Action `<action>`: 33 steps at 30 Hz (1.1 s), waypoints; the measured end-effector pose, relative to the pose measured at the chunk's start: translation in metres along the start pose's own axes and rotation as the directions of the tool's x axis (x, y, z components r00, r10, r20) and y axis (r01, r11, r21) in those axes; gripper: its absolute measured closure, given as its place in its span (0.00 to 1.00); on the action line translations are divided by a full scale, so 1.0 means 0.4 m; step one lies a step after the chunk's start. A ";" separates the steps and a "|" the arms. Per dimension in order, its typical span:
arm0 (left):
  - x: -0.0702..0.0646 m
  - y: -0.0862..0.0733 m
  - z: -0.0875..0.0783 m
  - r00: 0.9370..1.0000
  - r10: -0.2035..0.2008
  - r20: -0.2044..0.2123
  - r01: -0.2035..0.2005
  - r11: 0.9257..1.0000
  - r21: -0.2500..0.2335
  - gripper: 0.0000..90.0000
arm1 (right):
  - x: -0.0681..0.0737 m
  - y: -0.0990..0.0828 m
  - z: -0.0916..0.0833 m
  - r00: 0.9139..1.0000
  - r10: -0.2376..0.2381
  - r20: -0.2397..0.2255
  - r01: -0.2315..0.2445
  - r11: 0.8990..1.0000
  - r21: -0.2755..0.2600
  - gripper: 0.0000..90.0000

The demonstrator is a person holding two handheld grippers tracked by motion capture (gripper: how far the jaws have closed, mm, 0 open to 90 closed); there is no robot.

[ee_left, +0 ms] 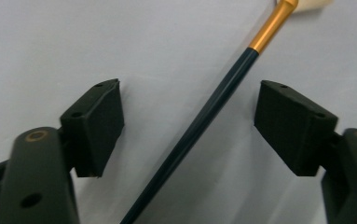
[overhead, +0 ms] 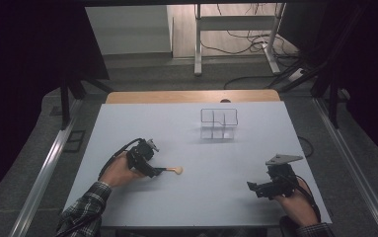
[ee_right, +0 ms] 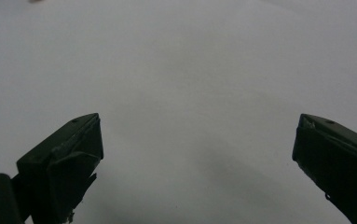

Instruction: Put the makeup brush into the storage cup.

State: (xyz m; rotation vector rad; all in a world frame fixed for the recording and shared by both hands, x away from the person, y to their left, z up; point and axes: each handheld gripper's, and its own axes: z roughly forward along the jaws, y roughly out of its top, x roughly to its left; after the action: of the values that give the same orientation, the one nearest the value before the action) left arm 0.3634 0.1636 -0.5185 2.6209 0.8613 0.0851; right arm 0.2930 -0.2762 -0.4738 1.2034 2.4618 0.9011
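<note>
left gripper view is showing the left hand-held gripper (ee_left: 188, 126) straddling the spoon (ee_left: 199, 121) handle, jaws apart, lining up to grasp it off the worktop (overhead: 186, 197); the right hand-held gripper (ee_right: 195, 158) is idling, jaws apart.

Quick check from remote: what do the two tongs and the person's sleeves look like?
Both tongs are black. The left tongs trail a black cable. The right tongs carry a grey three-cornered plate on top. The pads are blocky and dark. The left sleeve is plaid.

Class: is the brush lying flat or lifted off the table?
Flat: the brush lies on the table, between the open left gripper.
</note>
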 end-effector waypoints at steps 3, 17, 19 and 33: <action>-0.003 -0.002 -0.001 1.000 0.008 -0.007 -0.008 1.000 -0.003 0.32 | 0.000 0.000 0.000 1.000 -0.002 -0.002 0.002 1.000 0.001 0.02; -0.020 -0.006 -0.015 0.999 0.039 0.036 -0.039 0.999 0.008 0.93 | 0.003 0.000 0.002 1.000 -0.014 -0.006 0.014 1.000 0.010 0.03; -0.018 -0.008 -0.015 0.999 0.030 0.041 -0.030 1.000 0.002 0.93 | 0.003 0.000 0.002 1.000 -0.013 -0.008 0.013 1.000 0.011 0.03; -0.023 -0.009 -0.026 1.000 -0.010 0.028 0.011 0.999 -0.036 0.93 | 0.002 0.000 0.002 1.000 -0.017 -0.009 0.017 1.000 0.009 0.03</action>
State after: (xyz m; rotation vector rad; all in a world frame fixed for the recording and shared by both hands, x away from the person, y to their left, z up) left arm 0.3521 0.1644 -0.5098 2.5779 0.8559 0.0607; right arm 0.2929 -0.2751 -0.4744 1.1816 2.4820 0.8941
